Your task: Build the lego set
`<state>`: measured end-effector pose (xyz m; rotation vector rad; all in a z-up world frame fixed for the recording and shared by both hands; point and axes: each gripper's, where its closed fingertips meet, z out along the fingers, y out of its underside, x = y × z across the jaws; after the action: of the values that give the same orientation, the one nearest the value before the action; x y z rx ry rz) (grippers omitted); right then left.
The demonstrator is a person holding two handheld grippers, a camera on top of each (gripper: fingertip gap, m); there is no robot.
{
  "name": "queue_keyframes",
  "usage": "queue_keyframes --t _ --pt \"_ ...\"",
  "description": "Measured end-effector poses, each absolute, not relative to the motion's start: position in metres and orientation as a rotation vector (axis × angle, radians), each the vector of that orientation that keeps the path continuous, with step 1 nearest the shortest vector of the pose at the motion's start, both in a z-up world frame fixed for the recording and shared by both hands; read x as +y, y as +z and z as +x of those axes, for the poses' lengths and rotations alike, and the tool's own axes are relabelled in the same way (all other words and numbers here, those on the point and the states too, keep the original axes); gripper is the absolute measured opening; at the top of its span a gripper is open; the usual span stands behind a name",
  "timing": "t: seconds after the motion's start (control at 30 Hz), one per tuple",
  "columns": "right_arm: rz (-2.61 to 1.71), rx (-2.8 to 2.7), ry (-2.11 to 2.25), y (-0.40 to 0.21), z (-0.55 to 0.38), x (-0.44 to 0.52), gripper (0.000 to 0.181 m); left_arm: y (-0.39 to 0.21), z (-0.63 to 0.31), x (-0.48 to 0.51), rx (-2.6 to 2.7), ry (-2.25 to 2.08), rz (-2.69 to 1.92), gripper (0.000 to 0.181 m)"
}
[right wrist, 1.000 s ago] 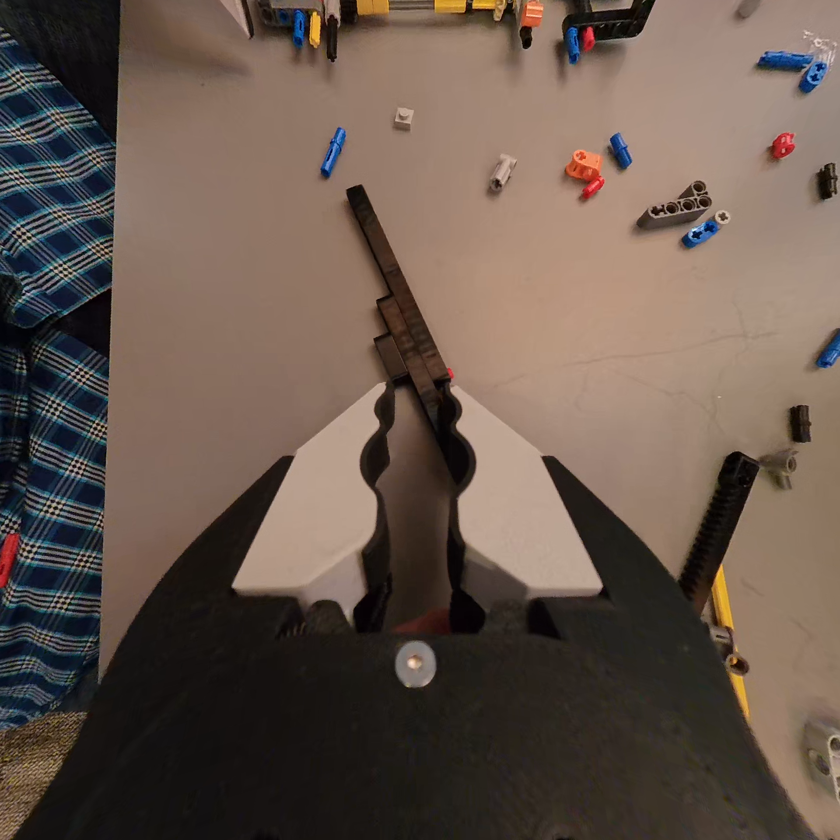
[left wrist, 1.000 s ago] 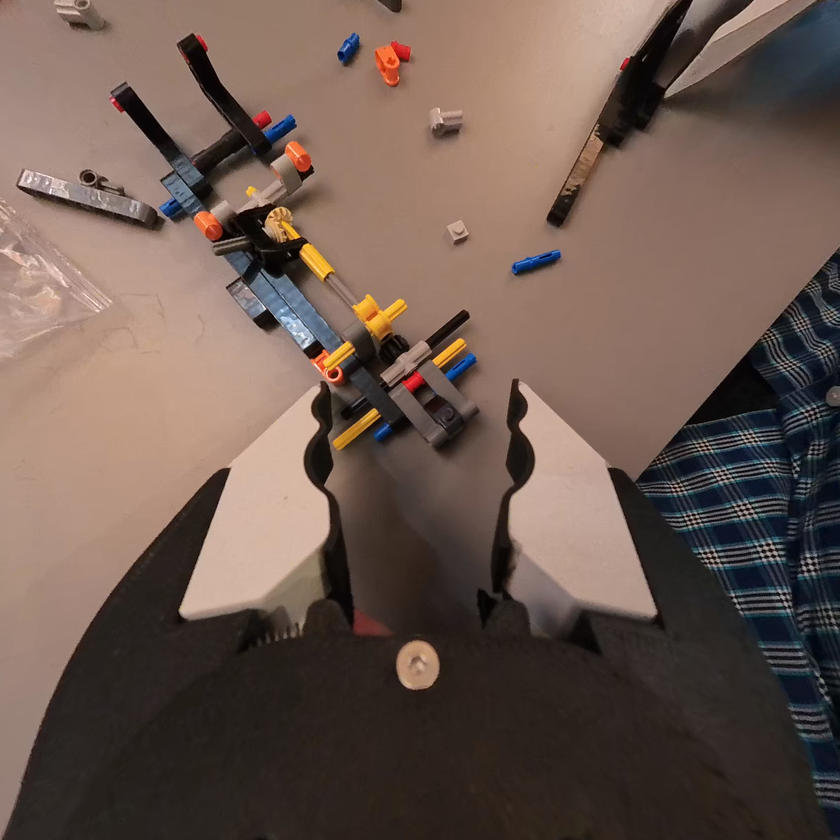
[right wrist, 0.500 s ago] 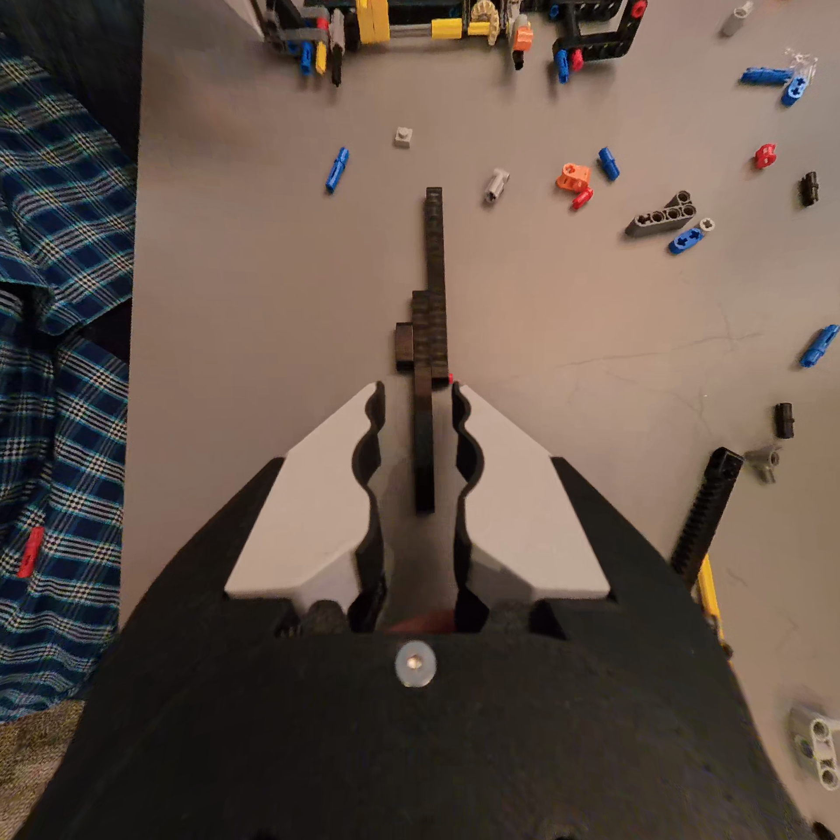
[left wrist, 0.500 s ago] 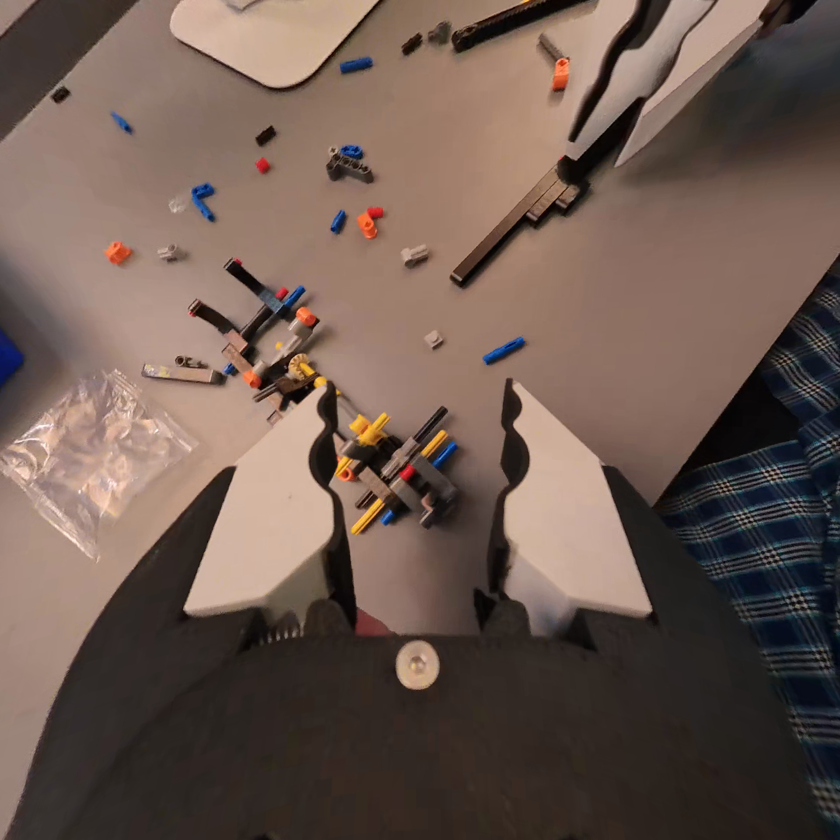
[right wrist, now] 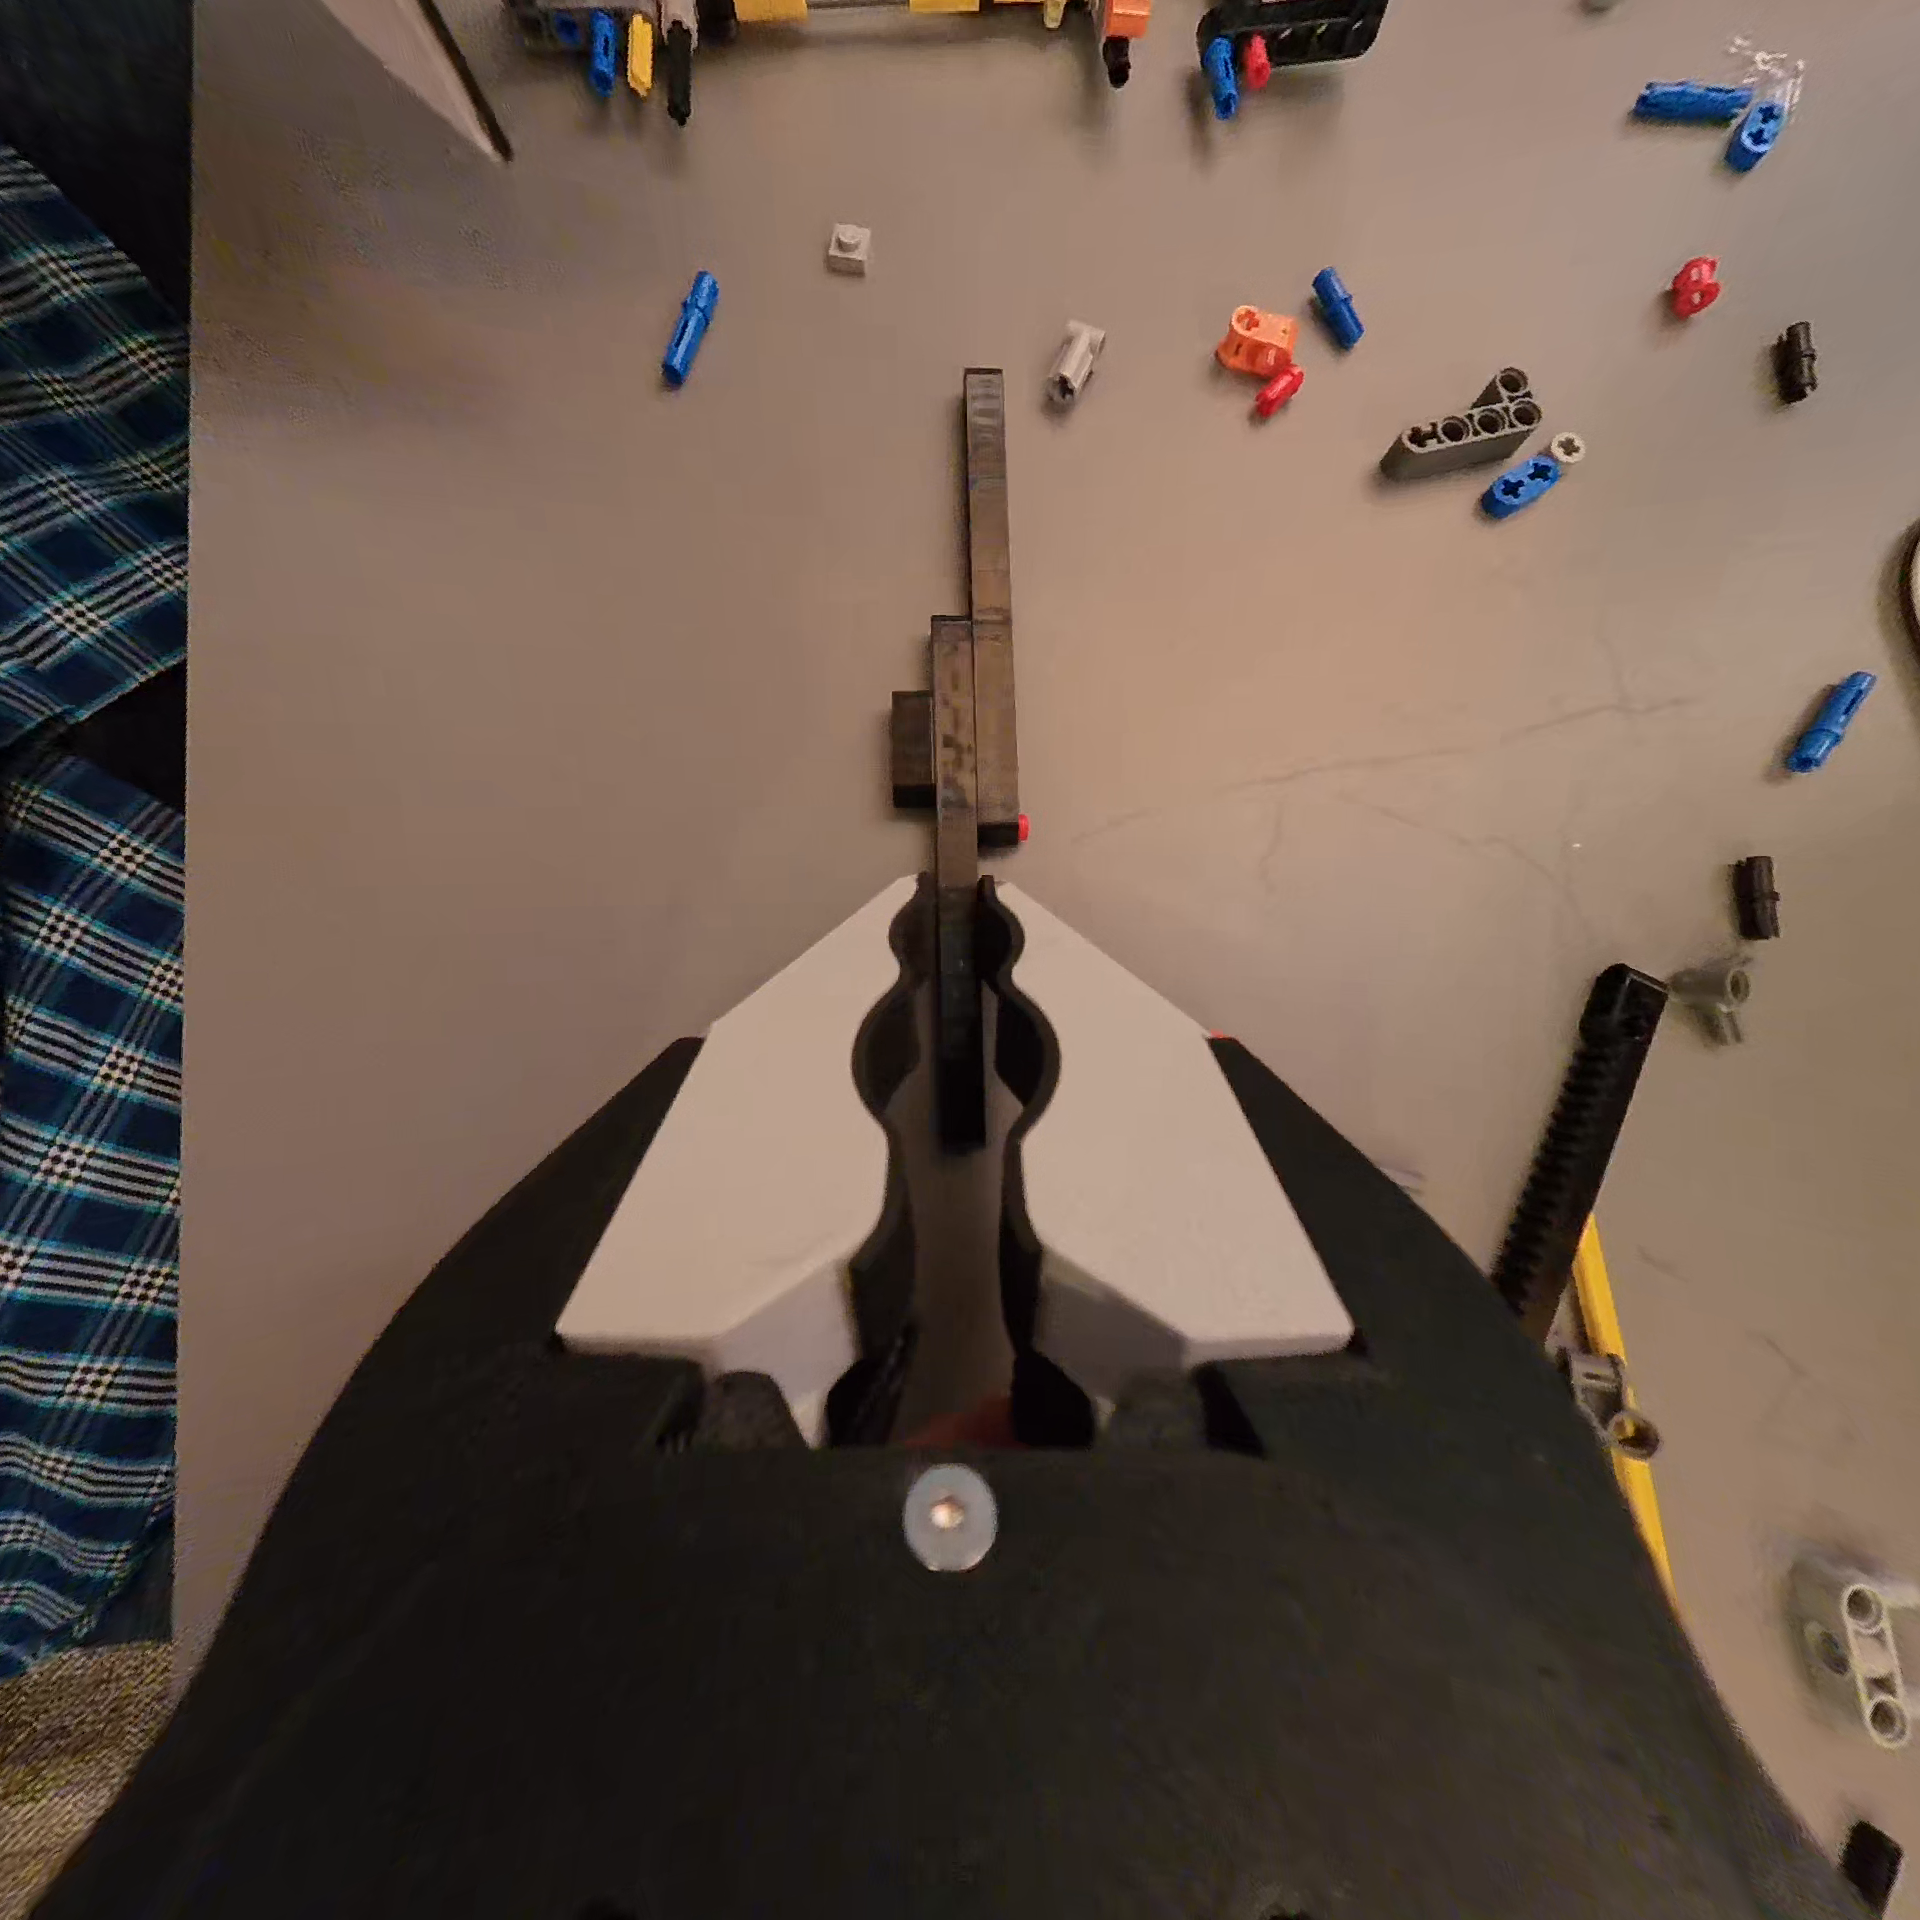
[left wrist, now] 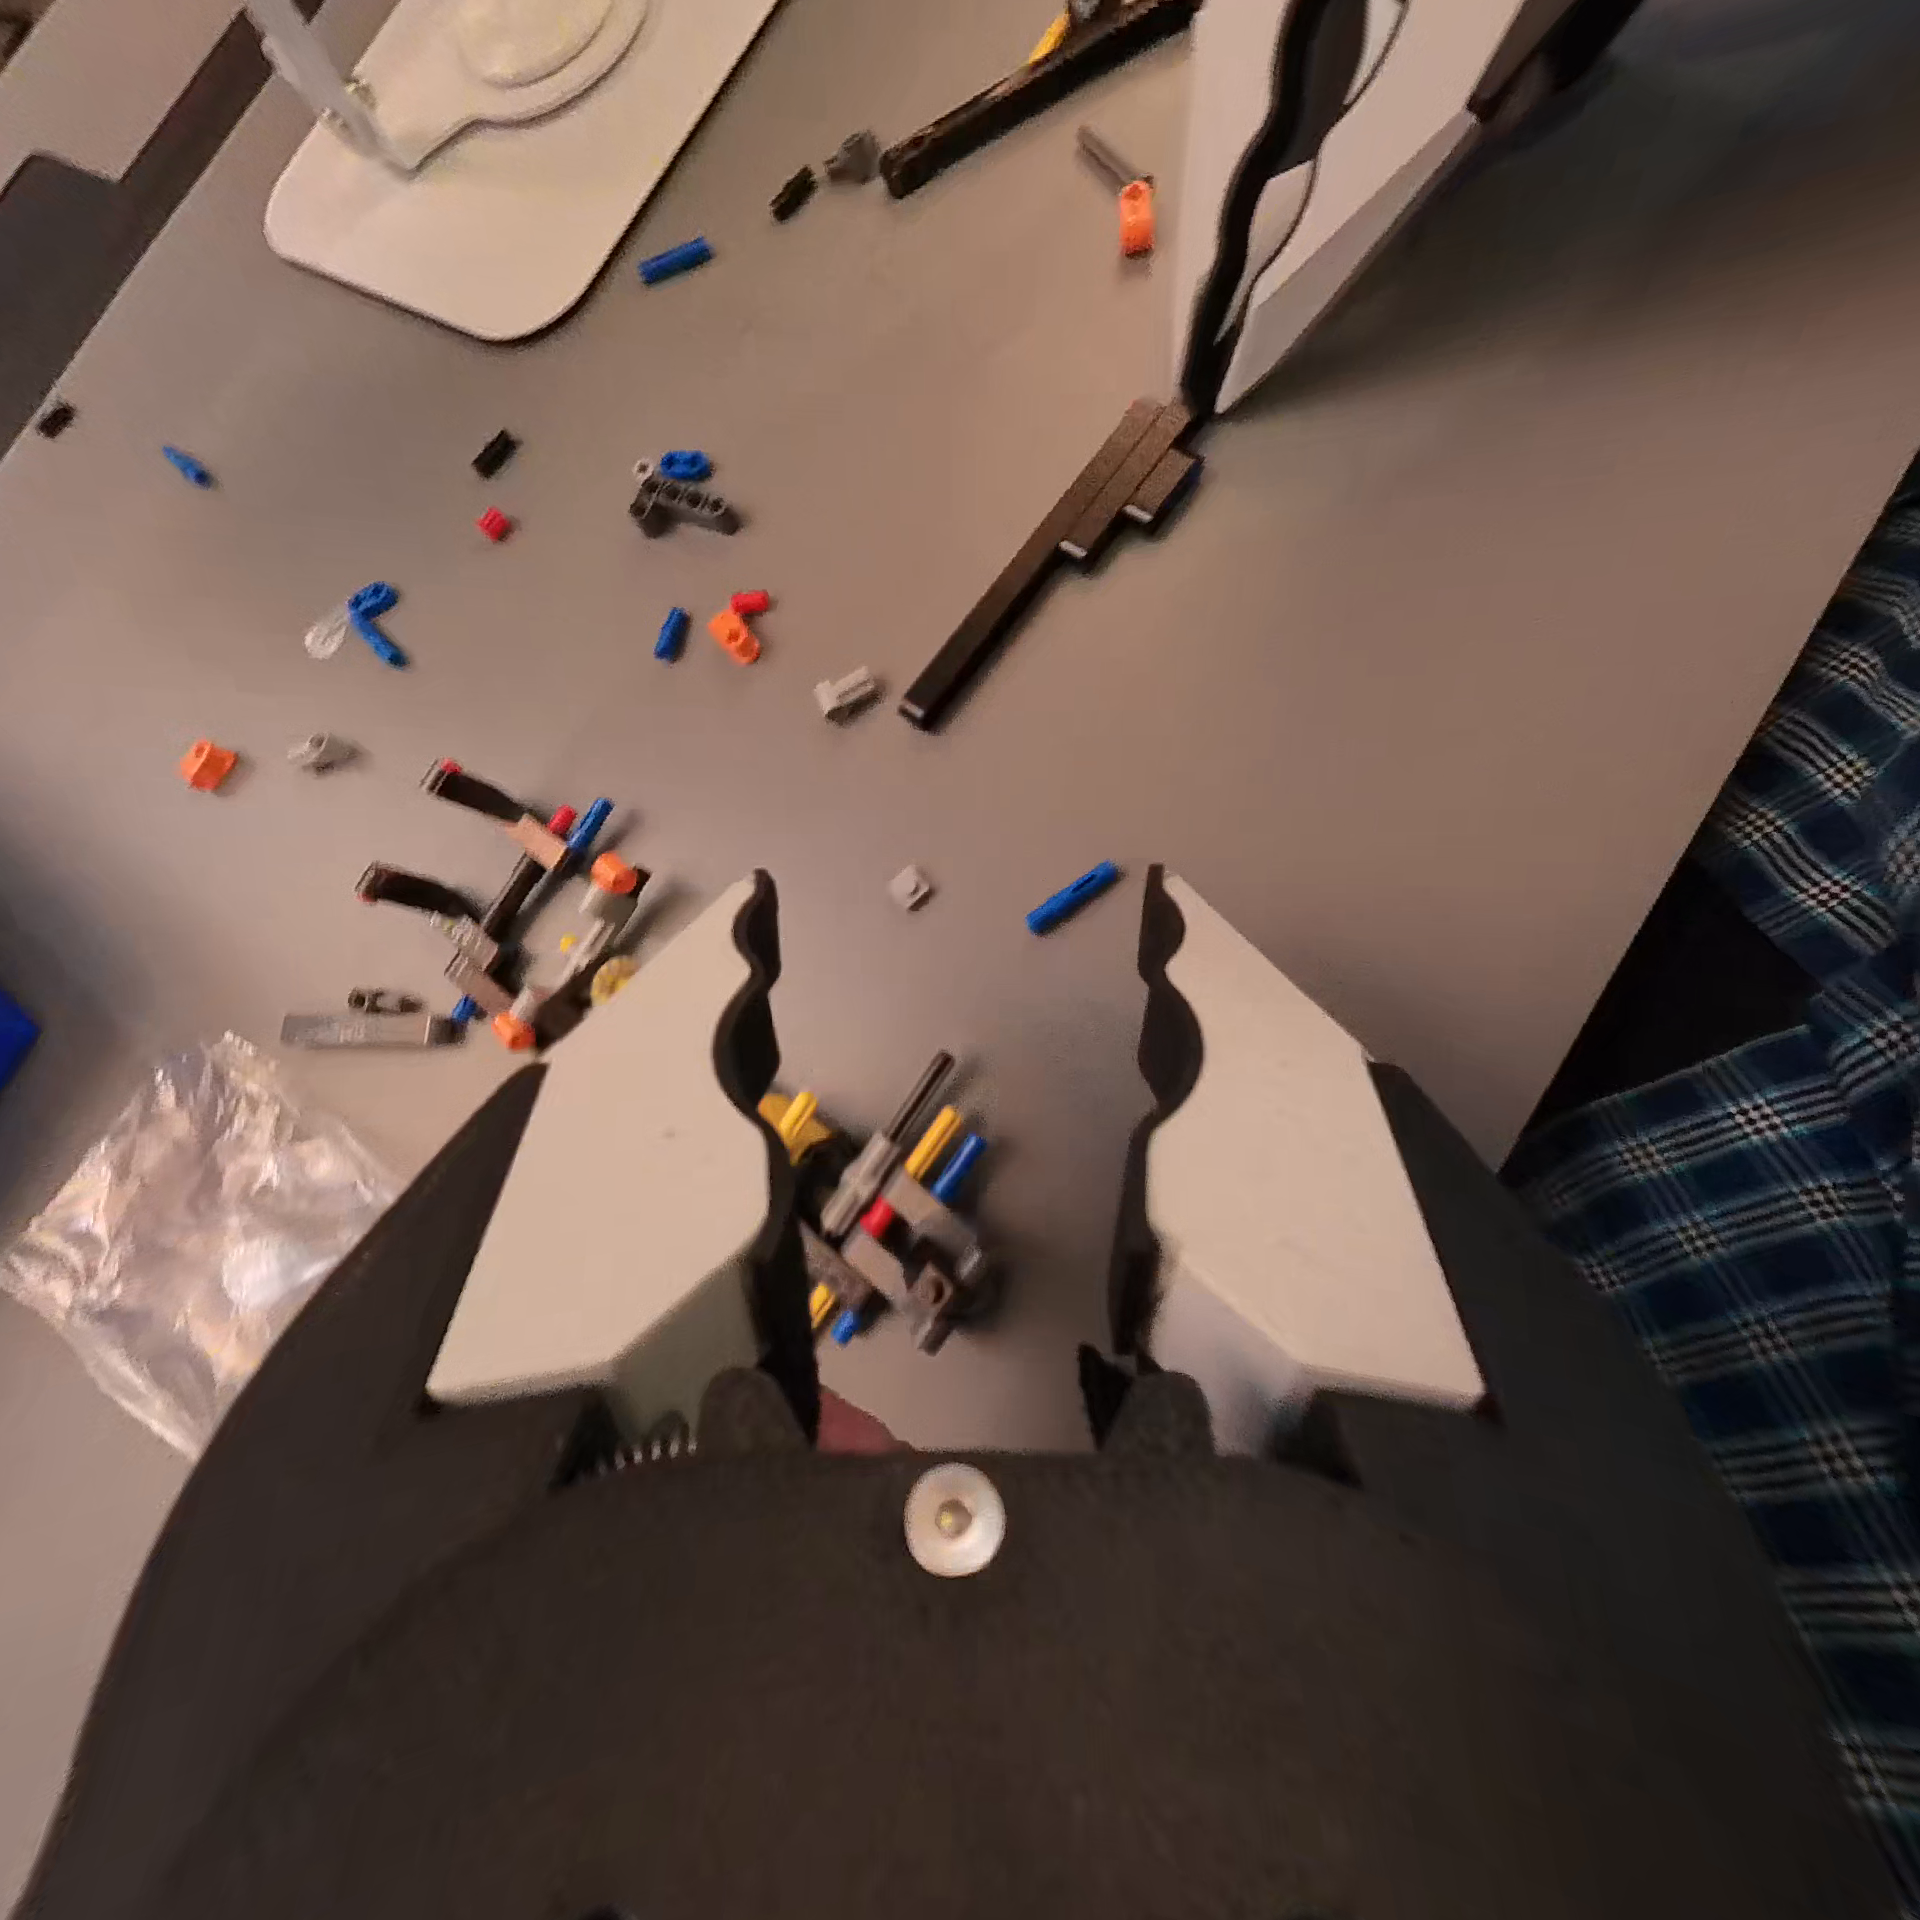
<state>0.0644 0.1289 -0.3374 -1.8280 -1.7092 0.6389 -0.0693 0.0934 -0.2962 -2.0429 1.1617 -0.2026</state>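
Note:
The colourful Technic assembly (left wrist: 894, 1216) lies on the grey table (left wrist: 1403, 727); its near end shows between my left gripper's fingers and its black forked end (left wrist: 488, 894) lies farther left. My left gripper (left wrist: 956, 883) is open and empty, held above the assembly. My right gripper (right wrist: 951, 894) is shut on the near end of a long black stepped beam piece (right wrist: 987, 582) that points straight ahead. The left wrist view shows the beam (left wrist: 1039, 582) low over or on the table at the right gripper's tips (left wrist: 1205, 395). The assembly (right wrist: 935, 21) sits at the top edge of the right wrist view.
Loose pins and connectors lie scattered: a blue pin (left wrist: 1070, 899), a small grey plate (left wrist: 909, 888), an orange connector (right wrist: 1257, 338), a grey bent beam (right wrist: 1465, 426). A black toothed rack (right wrist: 1579, 1122), a plastic bag (left wrist: 177, 1195), a white stand base (left wrist: 468, 156). A person's plaid shirt (left wrist: 1766, 1143) is at the table edge. The grippers' ends are close to 15 centimeters from one another. To the blue pin (left wrist: 1070, 899): left tips about 4 centimeters, right tips about 12 centimeters. Seen from the right wrist view (right wrist: 683, 311) as well.
My left gripper has drawn back and up from the assembly, still open. My right gripper has closed on the black beam, which has turned straight in line with the fingers.

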Motion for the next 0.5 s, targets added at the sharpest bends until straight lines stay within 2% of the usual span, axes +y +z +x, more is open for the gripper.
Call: queue_keyframes --t 0.27,0.5 --pt "-1.698 -1.822 0.693 -0.325 0.068 0.117 0.005 -0.307 -0.034 0.096 1.262 -0.165 -2.013 0.062" --pt "-1.518 -1.979 0.745 -0.301 0.071 0.106 0.005 -0.318 -0.014 0.102 1.329 -0.092 -1.969 0.041"
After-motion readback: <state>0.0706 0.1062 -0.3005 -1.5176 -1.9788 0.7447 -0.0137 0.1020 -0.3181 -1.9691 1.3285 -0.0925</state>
